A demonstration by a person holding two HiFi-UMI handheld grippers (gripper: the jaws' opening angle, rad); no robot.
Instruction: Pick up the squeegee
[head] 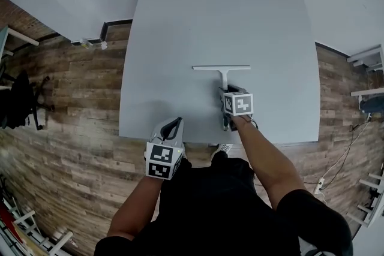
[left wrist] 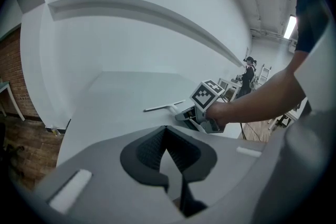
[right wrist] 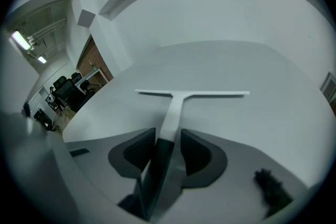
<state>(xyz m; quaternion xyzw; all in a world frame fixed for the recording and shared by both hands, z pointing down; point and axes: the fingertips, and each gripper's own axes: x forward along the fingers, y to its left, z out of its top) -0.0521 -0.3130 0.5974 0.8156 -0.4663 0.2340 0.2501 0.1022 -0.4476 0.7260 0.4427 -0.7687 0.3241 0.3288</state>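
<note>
A white squeegee (head: 222, 69) lies flat on the grey table (head: 180, 33), blade far, handle pointing toward me. My right gripper (head: 224, 93) is down at the handle's near end. In the right gripper view the handle of the squeegee (right wrist: 172, 113) runs between the two pads of the right gripper (right wrist: 168, 136), whose jaws stand open around it with narrow gaps. My left gripper (head: 173, 126) hovers at the table's near edge, left of the right one, holding nothing. Its fingertips (left wrist: 167, 131) meet, so it is shut. The left gripper view also shows the squeegee (left wrist: 163, 107) and the right gripper (left wrist: 190, 116).
The table's near edge (head: 210, 142) runs just in front of me, with wood-plank floor (head: 66, 129) around. A dark office chair (head: 21, 99) stands at left and white shelving (head: 367, 60) at right. A white wall backs the table. A person (left wrist: 248, 73) stands far off.
</note>
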